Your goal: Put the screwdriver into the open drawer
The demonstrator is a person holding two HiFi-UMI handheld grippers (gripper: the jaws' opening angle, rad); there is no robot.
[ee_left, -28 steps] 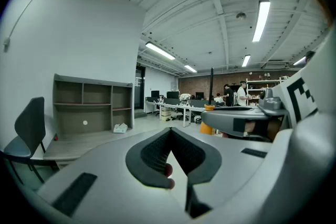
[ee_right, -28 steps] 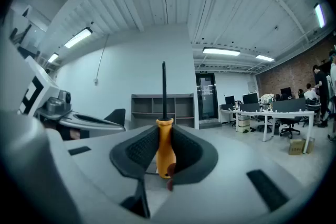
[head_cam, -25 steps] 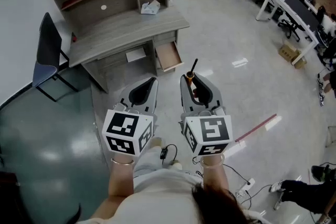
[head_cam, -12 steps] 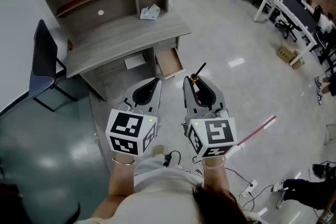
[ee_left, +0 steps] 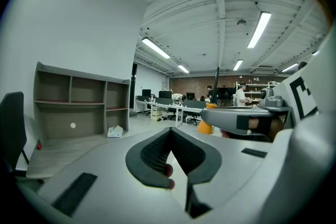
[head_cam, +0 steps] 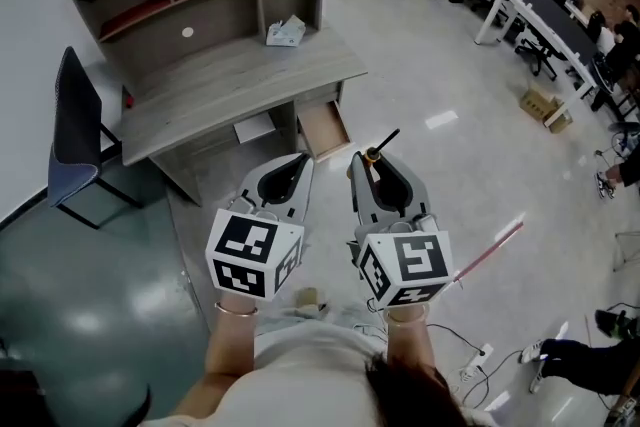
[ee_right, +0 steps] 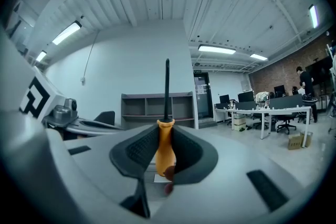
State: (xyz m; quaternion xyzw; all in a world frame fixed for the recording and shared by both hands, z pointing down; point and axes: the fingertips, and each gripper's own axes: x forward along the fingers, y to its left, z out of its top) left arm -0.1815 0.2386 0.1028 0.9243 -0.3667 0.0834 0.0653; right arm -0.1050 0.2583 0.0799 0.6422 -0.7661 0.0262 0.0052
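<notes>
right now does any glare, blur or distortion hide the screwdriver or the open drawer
Head view: wide-angle bending and glare patches on the glossy floor, but the open drawer reads clearly. Right gripper view: heavy fisheye with dark corners, screwdriver sharp. Left gripper view: same fisheye, with bright ceiling lights.

Head view looks steeply down; both gripper views look level, all sharing the desk [head_cam: 240,80].

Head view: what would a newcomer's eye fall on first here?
The orange-handled screwdriver stands out, clamped in the right hand-held gripper with its shaft pointing out past the jaws. Beyond it, the open drawer juts from the grey desk, while the left hand-held gripper is shut on nothing.
</notes>
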